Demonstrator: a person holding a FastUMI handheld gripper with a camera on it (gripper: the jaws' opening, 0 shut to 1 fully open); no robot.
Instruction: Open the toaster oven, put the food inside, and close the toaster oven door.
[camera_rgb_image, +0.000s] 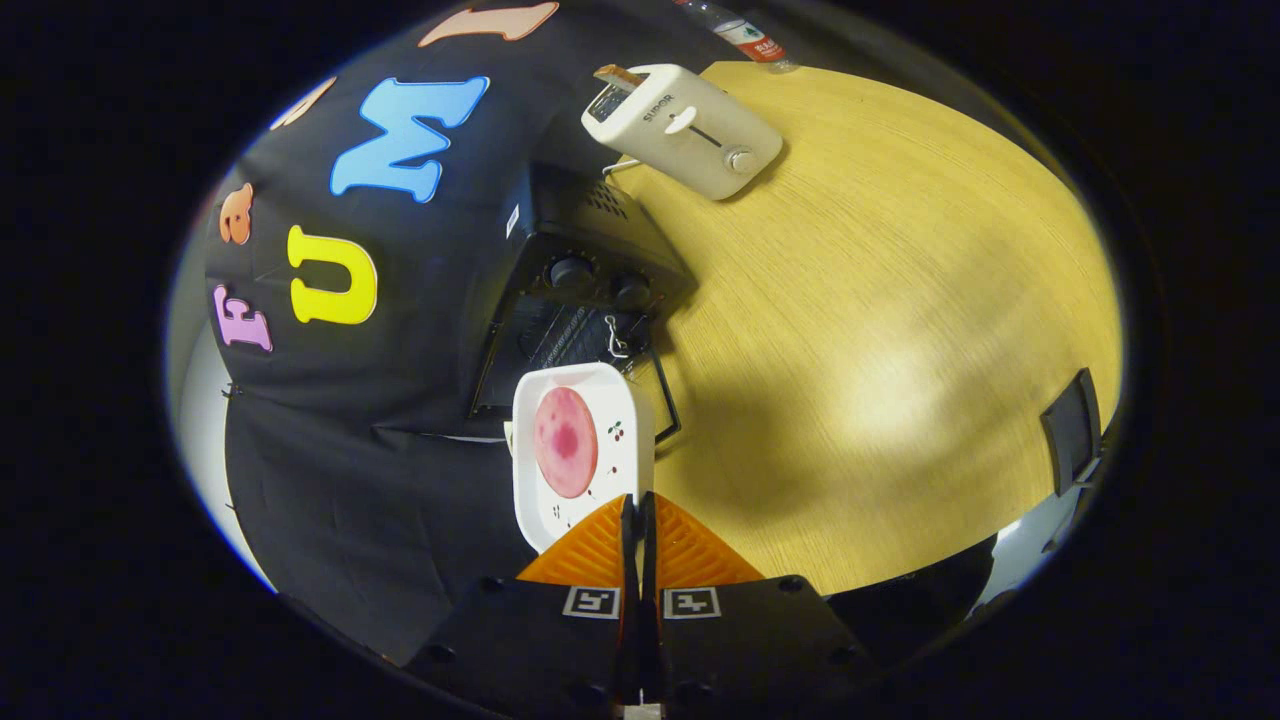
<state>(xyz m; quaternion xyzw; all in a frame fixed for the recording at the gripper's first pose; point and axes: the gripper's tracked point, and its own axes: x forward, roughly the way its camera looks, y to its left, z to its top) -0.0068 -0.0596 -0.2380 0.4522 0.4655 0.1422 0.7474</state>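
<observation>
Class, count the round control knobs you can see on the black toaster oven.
2. One black round knob sits nearer the cloth wall, the other beside it toward the wooden table, both beyond the white square plate the claw grips. Others may be hidden.

white toaster (690, 128) on the wooden table (900, 330), brand word "SUPOR" in dark capitals on its side, bottle (745, 35) beyond it with a red-and-white label too small to read, square coded markers on the gripper (640, 520) body
</observation>
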